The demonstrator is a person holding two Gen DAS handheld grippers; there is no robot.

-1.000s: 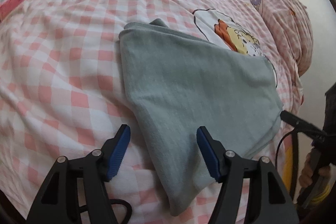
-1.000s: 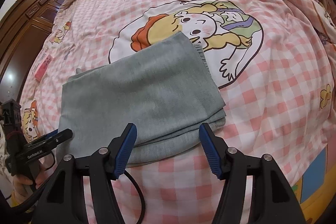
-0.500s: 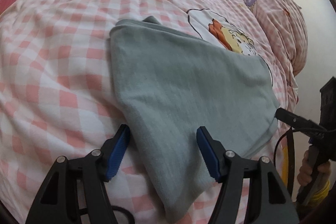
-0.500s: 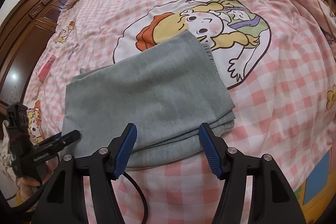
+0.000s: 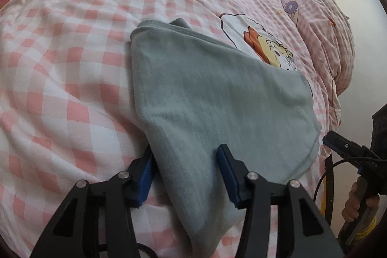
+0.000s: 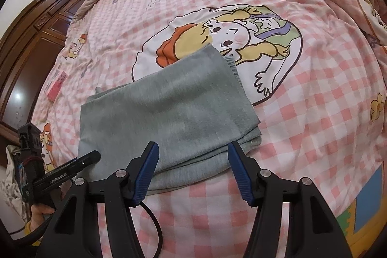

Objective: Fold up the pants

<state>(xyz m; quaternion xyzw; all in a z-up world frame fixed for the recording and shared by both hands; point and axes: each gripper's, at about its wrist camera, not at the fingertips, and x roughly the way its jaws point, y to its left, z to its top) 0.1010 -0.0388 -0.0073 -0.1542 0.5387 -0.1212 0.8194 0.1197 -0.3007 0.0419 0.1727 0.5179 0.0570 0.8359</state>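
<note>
Grey-green pants (image 5: 217, 98) (image 6: 167, 110) lie folded into a flat rectangle on the pink checked bedspread (image 5: 63, 59) (image 6: 321, 103). My left gripper (image 5: 186, 173) is open and straddles the near left corner of the pants, with cloth lying between its blue pads. The right gripper (image 6: 193, 166) is also open, and it hovers just over the near folded edge of the pants. Each gripper shows in the other's view: the right one (image 5: 346, 146) at the far right, the left one (image 6: 72, 166) at the lower left.
A quilt or pillow (image 5: 326, 35) in the same pink check is bunched at one end of the bed. A dark wooden wardrobe (image 6: 31, 40) stands beside the bed. A pink label (image 6: 56, 84) lies on the bedspread. A hand (image 5: 358, 200) grips the right tool's handle.
My left gripper has pushed forward onto the corner of the pants, so cloth now sits between its fingers. The right gripper has drawn closer to the near edge.
</note>
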